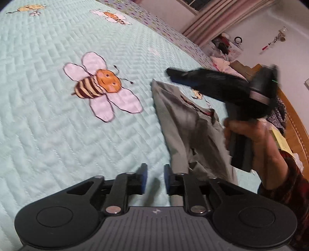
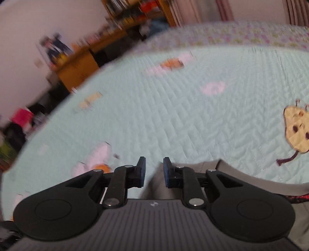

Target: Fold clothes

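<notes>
Left wrist view: grey garment [image 1: 185, 119] is being left rumpled on the bed [image 1: 58, 135].
Jaws of both the left gripper [image 1: 155, 178] and right gripper [image 2: 154, 171] are being held apart, empty; the soft, light cloth is best pinched at a hem corner.

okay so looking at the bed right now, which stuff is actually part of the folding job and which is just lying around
Part of the job:
grey garment
left claw
right claw

Just lying about:
bee-pattern quilt
pile of clothes by the wooden bed frame
bookshelf
curtains
</notes>
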`<action>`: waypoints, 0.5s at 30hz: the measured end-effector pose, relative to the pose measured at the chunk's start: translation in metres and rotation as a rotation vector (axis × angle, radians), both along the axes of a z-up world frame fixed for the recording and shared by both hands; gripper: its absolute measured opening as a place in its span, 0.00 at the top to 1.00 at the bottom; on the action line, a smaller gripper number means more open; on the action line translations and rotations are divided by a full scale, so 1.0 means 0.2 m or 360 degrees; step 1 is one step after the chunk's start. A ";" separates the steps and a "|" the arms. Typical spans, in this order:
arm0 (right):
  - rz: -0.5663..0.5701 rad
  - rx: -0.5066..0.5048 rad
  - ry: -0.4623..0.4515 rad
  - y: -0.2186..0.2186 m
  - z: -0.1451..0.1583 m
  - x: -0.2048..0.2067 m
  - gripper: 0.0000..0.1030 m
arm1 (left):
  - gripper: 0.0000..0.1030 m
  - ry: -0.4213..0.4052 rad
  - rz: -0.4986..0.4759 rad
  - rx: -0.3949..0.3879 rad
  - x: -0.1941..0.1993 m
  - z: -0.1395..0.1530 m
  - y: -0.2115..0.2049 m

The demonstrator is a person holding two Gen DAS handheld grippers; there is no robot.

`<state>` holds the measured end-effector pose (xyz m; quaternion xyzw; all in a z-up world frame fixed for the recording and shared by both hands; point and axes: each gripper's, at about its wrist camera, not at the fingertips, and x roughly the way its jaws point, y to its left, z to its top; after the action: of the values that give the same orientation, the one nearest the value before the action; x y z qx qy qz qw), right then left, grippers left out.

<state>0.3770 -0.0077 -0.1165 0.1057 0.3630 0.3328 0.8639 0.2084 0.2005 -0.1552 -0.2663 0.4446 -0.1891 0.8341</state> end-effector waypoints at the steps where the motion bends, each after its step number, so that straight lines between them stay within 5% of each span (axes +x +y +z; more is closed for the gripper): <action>1: 0.0000 0.0065 -0.0003 -0.05 0.03 -0.04 0.68 | 0.54 0.0007 0.0001 -0.0036 0.01 0.00 0.00; 2: -0.0002 0.0131 -0.0004 -0.11 0.07 -0.09 0.63 | 0.47 0.0010 0.0008 -0.0071 0.02 -0.01 -0.01; 6: 0.0102 0.0330 0.0142 -0.28 0.07 -0.26 0.61 | 0.46 -0.0021 0.0034 -0.0040 0.02 0.01 -0.05; 9: -0.0040 0.0466 0.0195 -0.47 0.01 -0.36 0.60 | 0.46 -0.0057 -0.0006 0.0019 0.02 0.07 -0.11; 15: -0.0055 -0.0049 -0.0111 -0.51 -0.02 -0.35 0.59 | 0.42 -0.0132 -0.0102 0.0406 0.03 0.18 -0.35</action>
<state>0.3068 -0.1098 -0.1201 0.0868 0.3358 0.3157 0.8832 0.2147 0.1296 -0.1189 -0.1357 0.4383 -0.1685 0.8724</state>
